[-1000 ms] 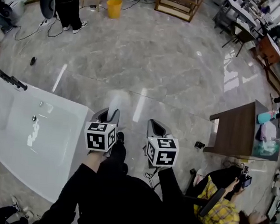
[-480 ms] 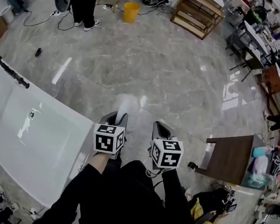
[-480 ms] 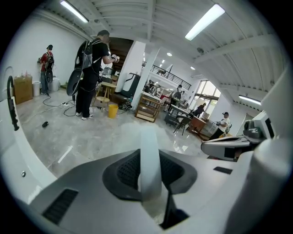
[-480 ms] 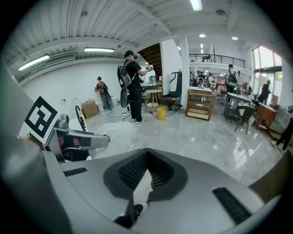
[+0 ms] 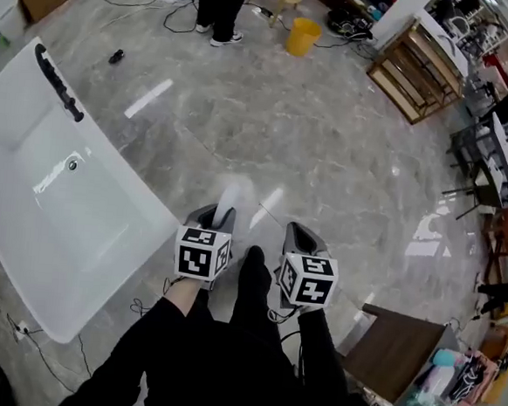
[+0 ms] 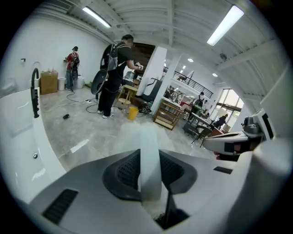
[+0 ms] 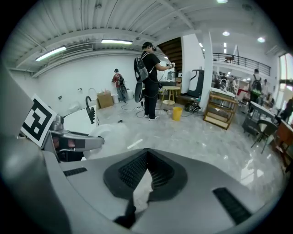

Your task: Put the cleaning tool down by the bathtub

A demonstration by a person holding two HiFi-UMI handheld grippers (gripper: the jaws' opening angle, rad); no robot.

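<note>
Carrying step: left hand-held gripper [image 5: 210,221] clamps the white cleaning tool [image 5: 229,198] at frame centre, bathtub [image 5: 86,228] at left. Right hand-held gripper [image 5: 297,238] closed, empty. Next: lower tool to floor [image 5: 329,142] beside bathtub, release.

Head view steeply down over bathtub [image 5: 78,219]; gripper views low, along jaws; all share yellow bucket [image 5: 303,37].

Large open workshop hall: freestanding white bathtub [image 5: 58,191] staged on a polished marble-look floor [image 5: 269,120]; ribbed ceiling [image 7: 137,18] with strip lights [image 7: 116,41]; mezzanine railing [image 7: 238,58]; wooden shelving [image 5: 418,69]; yellow bucket [image 5: 303,36]; desks [image 7: 261,109] at the floor's right edge.
</note>
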